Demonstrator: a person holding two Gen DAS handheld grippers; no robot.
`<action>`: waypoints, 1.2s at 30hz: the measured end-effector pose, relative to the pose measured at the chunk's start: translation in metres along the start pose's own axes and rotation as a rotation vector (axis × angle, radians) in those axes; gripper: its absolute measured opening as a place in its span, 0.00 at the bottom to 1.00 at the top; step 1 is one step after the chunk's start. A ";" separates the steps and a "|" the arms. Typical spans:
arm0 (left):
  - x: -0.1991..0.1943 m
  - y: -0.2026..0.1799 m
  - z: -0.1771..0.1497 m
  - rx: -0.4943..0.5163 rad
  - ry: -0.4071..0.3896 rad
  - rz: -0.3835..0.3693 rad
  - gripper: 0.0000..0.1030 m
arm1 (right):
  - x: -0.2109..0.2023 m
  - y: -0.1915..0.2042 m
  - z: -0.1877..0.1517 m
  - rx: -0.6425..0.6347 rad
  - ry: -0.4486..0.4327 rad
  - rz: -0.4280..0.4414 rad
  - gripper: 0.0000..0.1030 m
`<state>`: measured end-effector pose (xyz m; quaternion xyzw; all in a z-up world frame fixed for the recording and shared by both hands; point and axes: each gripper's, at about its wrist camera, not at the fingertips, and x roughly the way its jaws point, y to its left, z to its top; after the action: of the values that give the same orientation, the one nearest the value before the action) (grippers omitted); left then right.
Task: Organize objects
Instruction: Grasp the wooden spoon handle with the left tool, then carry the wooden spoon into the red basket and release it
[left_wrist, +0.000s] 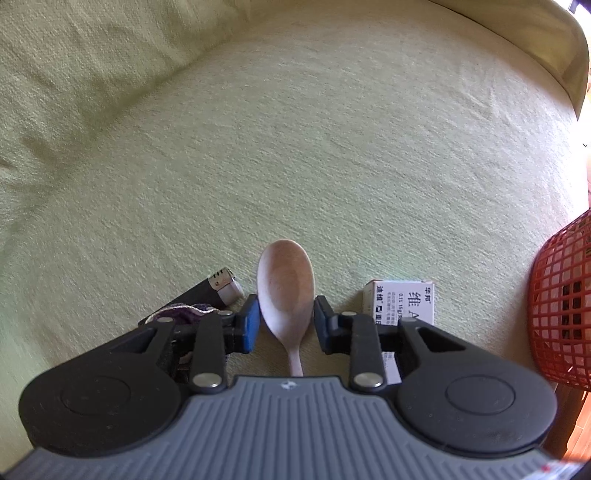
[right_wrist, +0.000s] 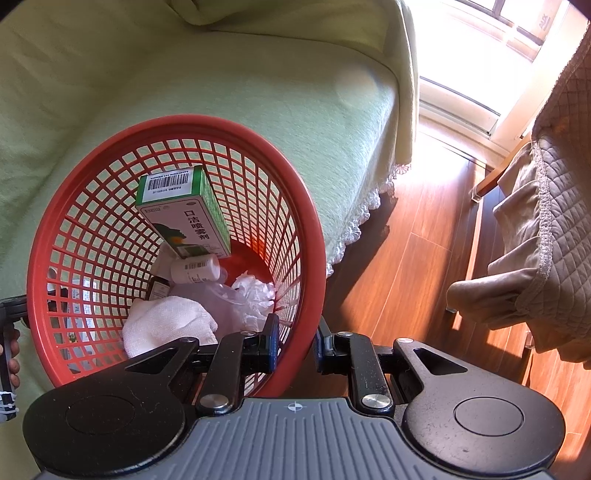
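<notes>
A pale wooden spoon (left_wrist: 284, 280) lies on the green bedspread (left_wrist: 295, 147), bowl pointing away. My left gripper (left_wrist: 286, 325) has its blue pads against both sides of the bowl, shut on it. A black lighter (left_wrist: 218, 290) lies just left of the spoon and a white medicine box (left_wrist: 402, 302) just right. My right gripper (right_wrist: 295, 345) is shut on the near wall of the red mesh basket (right_wrist: 184, 123). Inside are a green box (right_wrist: 188, 214), a white bottle (right_wrist: 195, 269), a white cloth (right_wrist: 166, 325) and crumpled plastic (right_wrist: 255, 291).
The red basket (left_wrist: 561, 314) stands at the bed's right edge in the left wrist view. A purple item (left_wrist: 184, 310) is half hidden under the left finger. Beyond the bed lie a wooden floor (right_wrist: 406, 258) and a quilted beige cover (right_wrist: 535, 258). A hand (right_wrist: 11, 354) shows at the far left.
</notes>
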<state>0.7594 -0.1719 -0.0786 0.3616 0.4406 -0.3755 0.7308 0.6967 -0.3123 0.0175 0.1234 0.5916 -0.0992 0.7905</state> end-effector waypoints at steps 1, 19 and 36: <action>-0.002 0.000 0.000 0.004 -0.005 -0.001 0.25 | 0.000 0.000 0.000 0.001 0.000 0.001 0.15; -0.120 0.000 -0.018 0.058 -0.205 -0.048 0.25 | -0.002 -0.001 -0.001 0.012 -0.012 0.010 0.15; -0.238 -0.064 0.010 0.151 -0.311 -0.279 0.25 | -0.007 0.006 -0.003 0.000 -0.041 0.001 0.15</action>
<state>0.6292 -0.1544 0.1306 0.2886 0.3390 -0.5560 0.7019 0.6938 -0.3056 0.0237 0.1217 0.5753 -0.1013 0.8024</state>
